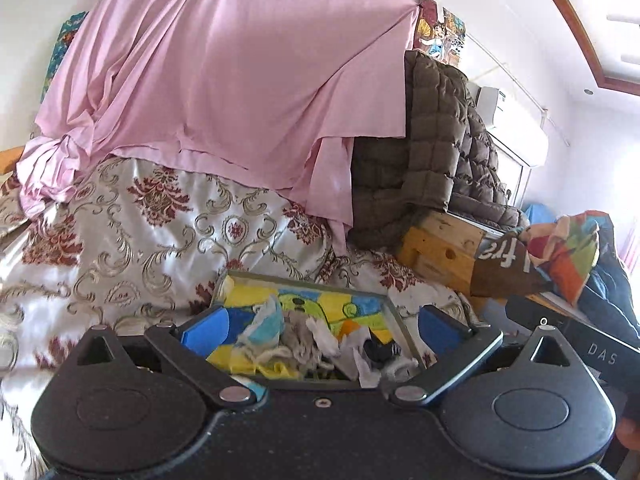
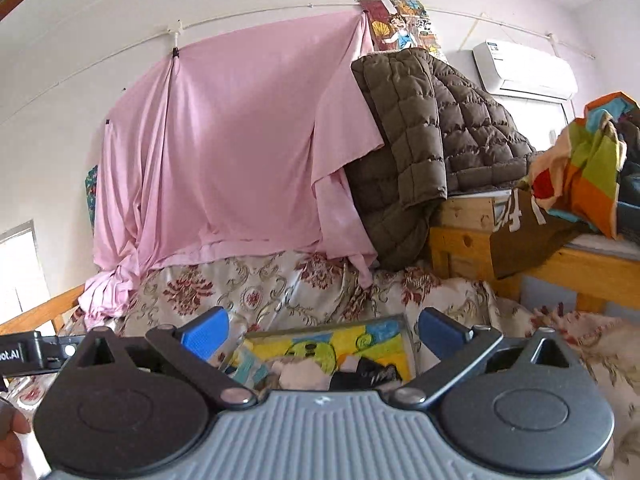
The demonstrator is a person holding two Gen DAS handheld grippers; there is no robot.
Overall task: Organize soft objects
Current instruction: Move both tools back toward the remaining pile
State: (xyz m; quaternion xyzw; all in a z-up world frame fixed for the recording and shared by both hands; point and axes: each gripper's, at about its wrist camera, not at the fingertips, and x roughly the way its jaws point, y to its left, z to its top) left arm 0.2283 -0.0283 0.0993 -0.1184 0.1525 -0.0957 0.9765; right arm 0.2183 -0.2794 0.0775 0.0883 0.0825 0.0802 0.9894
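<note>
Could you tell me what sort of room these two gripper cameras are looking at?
Most likely a lived-in bedroom: a bed under a cream floral satin bedspread, a wooden bunk-style frame draped with a brown quilted jacket, and a white wall-mounted air conditioner.

Bedspread [image 1: 132,240] left of the box [image 1: 312,280] lies bare and passable. Pink sheet [image 1: 224,72] and quilted jacket [image 1: 432,128] block behind; wooden frame [image 1: 436,252] obstructs right.
</note>
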